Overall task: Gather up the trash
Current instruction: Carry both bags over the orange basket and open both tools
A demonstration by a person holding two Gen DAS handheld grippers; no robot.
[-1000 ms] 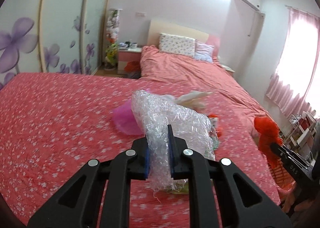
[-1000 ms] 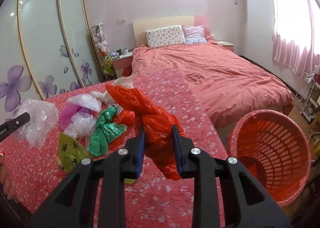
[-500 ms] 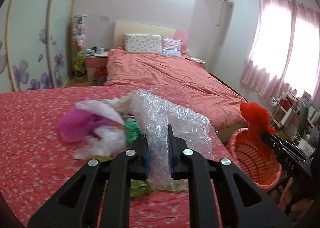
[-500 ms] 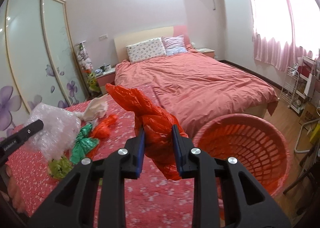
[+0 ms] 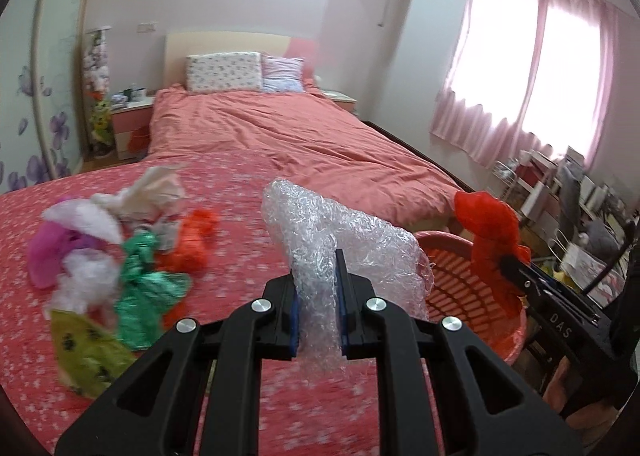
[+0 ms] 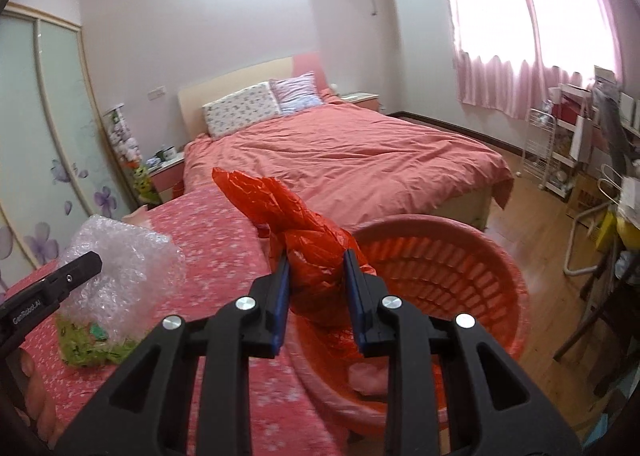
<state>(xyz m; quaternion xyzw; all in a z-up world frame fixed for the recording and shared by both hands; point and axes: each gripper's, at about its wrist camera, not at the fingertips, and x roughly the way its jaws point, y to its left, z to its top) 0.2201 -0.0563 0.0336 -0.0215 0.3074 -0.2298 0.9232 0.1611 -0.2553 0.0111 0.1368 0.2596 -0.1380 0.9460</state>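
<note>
My left gripper [image 5: 317,288] is shut on a crumpled sheet of clear bubble wrap [image 5: 340,240] and holds it above the flowered bed cover, beside the basket. The bubble wrap also shows in the right wrist view [image 6: 120,264]. My right gripper [image 6: 316,292] is shut on a red plastic bag [image 6: 304,232], held over the near rim of the red plastic basket [image 6: 496,256]. The jaws look a little wider than before, still touching the bag. The bag [image 5: 486,224] and the basket [image 5: 448,240] also show in the left wrist view.
A pile of trash lies on the flowered cover: a green foil wrapper [image 5: 144,288], an orange bag [image 5: 192,240], pink and white bags [image 5: 72,232], a yellow-green paw-print bag [image 5: 84,352]. A pink bed [image 6: 360,152] stands behind. Shelves and clutter [image 6: 580,144] stand at right.
Both grippers have swung right toward the basket with their loads. The red bag is now over the basket's rim, and the right jaws have spread slightly.
</note>
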